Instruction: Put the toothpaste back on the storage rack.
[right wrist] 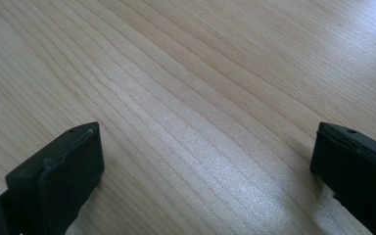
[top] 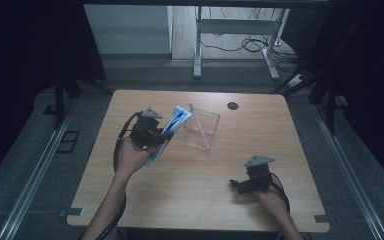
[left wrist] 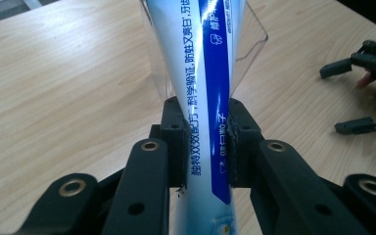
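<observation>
Toothpaste tube (left wrist: 203, 98) is clamped tight in the left gripper (left wrist: 206, 142), tilted up just beside the clear plastic box (top: 201, 129) holding a pink toothbrush (top: 200, 126). Right gripper (right wrist: 205, 161) sits wide apart, holding nothing, low over the wooden table (top: 190, 185).

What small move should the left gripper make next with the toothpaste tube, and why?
Probably carry the toothpaste tube a little further over the clear box and lower it in: the left gripper clamps it, tilted toward the box, where a pink toothbrush stands.
</observation>
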